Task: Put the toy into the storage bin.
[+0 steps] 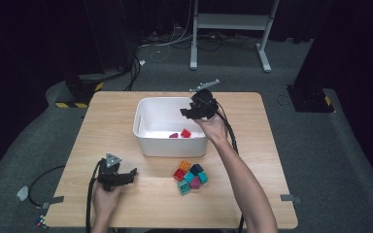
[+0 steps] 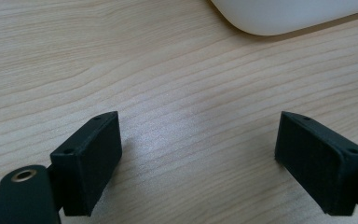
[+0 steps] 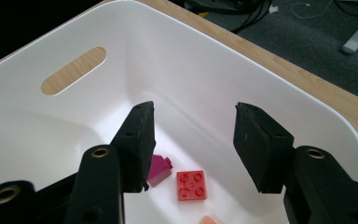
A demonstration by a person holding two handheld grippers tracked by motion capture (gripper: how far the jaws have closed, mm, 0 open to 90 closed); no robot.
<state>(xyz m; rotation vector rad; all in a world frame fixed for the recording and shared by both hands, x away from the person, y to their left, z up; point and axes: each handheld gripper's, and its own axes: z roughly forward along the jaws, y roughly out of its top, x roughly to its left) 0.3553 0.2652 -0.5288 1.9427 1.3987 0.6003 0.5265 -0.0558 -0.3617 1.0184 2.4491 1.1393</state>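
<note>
A: Bin (image 1: 145, 127) first. Your right gripper (image 1: 190, 112) hangs over its right side with the jaws spread and nothing between them. In the right gripper view a red brick (image 3: 191, 185) and a magenta brick (image 3: 159, 169) lie on the bin floor below it, and a paler piece peeks in at the bottom edge.

B: So what can go wrong from there?

A: I'd say your wrist or the cable could catch the rim as you draw back, since your hand sits close above the right wall. A snag could shove the bin along the table (image 1: 107, 119).

B: And the rest of the bricks?

A: The pile (image 1: 190, 175) sits on the table just in front of the bin, bricks touching one another. If you come down on it with the jaws this wide, you may well pinch two at once or knock a neighbour away. Pick an outer brick and square the jaws to its flat sides.

B: My left gripper?

A: It (image 1: 126, 175) rests low over bare wood, left of the pile, jaws spread and empty. The bin's corner shows just ahead in its own view. Keep it still, or a sweep could scatter the pile.
</note>
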